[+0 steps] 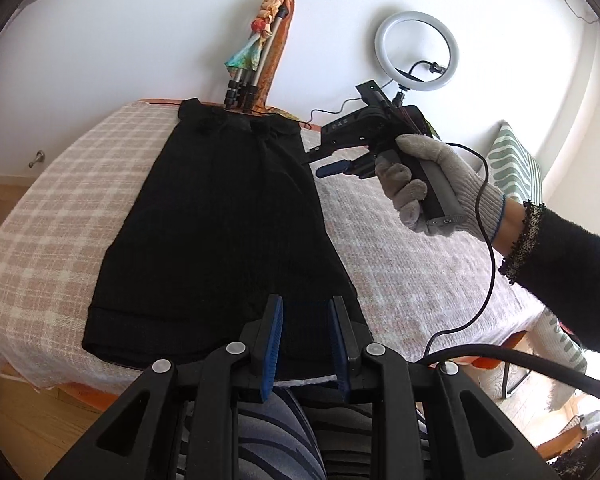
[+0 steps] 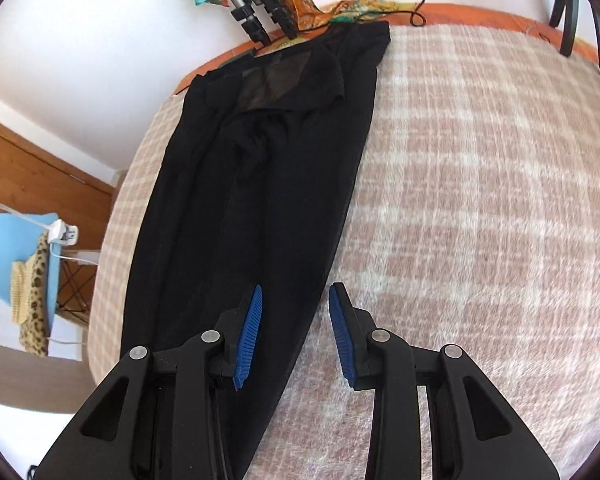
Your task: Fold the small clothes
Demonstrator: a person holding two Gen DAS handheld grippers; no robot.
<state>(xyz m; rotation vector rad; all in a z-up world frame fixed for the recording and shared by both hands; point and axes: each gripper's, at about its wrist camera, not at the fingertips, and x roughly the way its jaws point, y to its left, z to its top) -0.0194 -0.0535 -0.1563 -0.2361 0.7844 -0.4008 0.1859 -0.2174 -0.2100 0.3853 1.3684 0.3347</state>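
Note:
A black knitted garment (image 1: 220, 220) lies flat as a long strip on the pink-and-white checked blanket (image 1: 52, 208), running away from me to the far edge. My left gripper (image 1: 306, 304) hovers over its near hem, open, with nothing between its blue pads. My right gripper (image 1: 324, 164), held by a gloved hand (image 1: 420, 176), sits beside the garment's right edge further back. In the right wrist view the right gripper (image 2: 296, 292) is open above the right edge of the garment (image 2: 260, 180), one pad over black cloth, the other over the blanket (image 2: 480, 200).
Tripod legs (image 1: 240, 92) wrapped in a colourful scarf stand at the table's far edge beside a ring light (image 1: 416, 46). A black cable (image 1: 488, 248) hangs from the right gripper. A chair with a green-striped cushion (image 1: 512, 164) stands right; a blue board (image 2: 12, 248) with leopard cloth stands left.

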